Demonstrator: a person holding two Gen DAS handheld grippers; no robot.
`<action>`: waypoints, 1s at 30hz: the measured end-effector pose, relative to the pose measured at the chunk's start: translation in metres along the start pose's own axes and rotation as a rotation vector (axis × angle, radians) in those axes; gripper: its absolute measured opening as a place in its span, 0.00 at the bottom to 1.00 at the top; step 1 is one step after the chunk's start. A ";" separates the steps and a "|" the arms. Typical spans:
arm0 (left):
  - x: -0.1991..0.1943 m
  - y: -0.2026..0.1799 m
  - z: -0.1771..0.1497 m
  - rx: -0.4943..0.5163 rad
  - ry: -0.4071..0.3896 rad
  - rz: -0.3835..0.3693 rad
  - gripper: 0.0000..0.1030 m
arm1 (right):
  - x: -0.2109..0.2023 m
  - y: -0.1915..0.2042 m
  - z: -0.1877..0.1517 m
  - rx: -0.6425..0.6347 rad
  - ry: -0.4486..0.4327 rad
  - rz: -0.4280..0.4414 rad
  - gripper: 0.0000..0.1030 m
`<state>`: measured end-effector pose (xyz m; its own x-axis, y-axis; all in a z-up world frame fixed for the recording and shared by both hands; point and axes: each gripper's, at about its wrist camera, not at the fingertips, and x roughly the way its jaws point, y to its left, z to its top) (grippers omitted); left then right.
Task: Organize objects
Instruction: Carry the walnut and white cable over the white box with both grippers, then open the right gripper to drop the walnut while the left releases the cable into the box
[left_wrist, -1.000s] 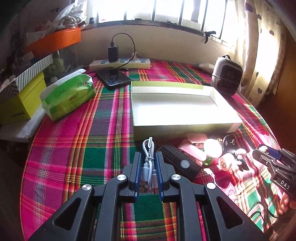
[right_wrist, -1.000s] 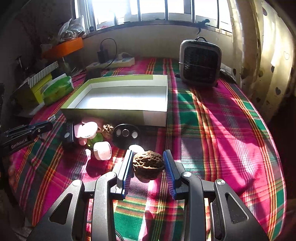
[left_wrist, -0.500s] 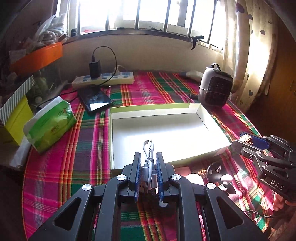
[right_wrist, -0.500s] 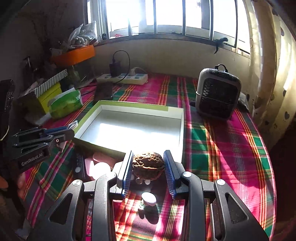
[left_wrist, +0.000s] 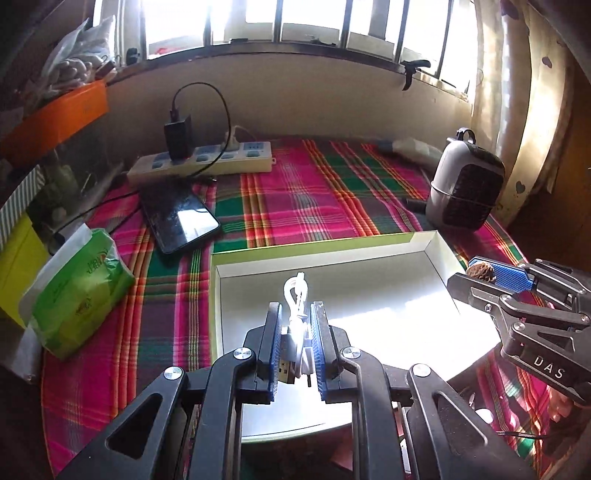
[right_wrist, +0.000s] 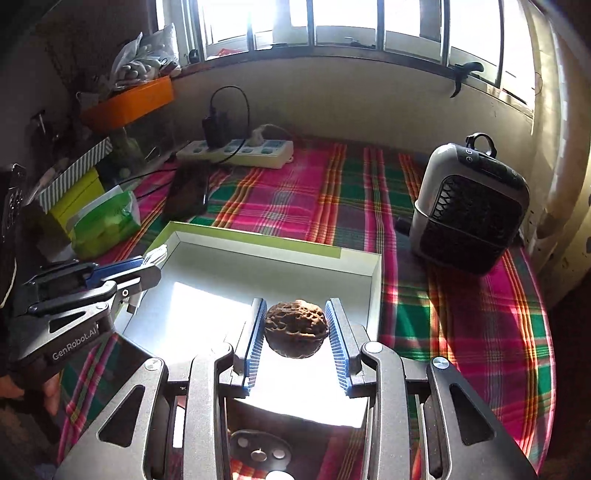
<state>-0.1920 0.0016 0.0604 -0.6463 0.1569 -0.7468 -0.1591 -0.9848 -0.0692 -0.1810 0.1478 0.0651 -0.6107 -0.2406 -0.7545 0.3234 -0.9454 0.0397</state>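
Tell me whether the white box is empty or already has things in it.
Empty. The box shows only bare white floor; the cable and walnut are held above it in the grippers.

Walnut (right_wrist: 296, 328) rough; tablecloth (left_wrist: 295, 199) woven; phone (left_wrist: 180, 218) glossy.

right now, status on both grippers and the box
Left gripper shut on white cable. Right gripper shut on walnut. Both over the box; inside looks bare, nothing blocking.
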 end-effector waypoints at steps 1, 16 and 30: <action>0.004 0.001 0.003 -0.005 0.007 0.000 0.13 | 0.005 0.000 0.003 -0.004 0.008 -0.004 0.33; 0.058 0.007 0.019 -0.010 0.097 0.007 0.13 | 0.071 -0.005 0.020 0.002 0.119 -0.016 0.34; 0.078 0.009 0.018 -0.015 0.135 0.017 0.13 | 0.084 -0.008 0.021 -0.005 0.137 -0.029 0.34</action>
<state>-0.2570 0.0060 0.0136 -0.5423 0.1292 -0.8302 -0.1370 -0.9885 -0.0644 -0.2496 0.1305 0.0151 -0.5153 -0.1801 -0.8378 0.3107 -0.9504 0.0133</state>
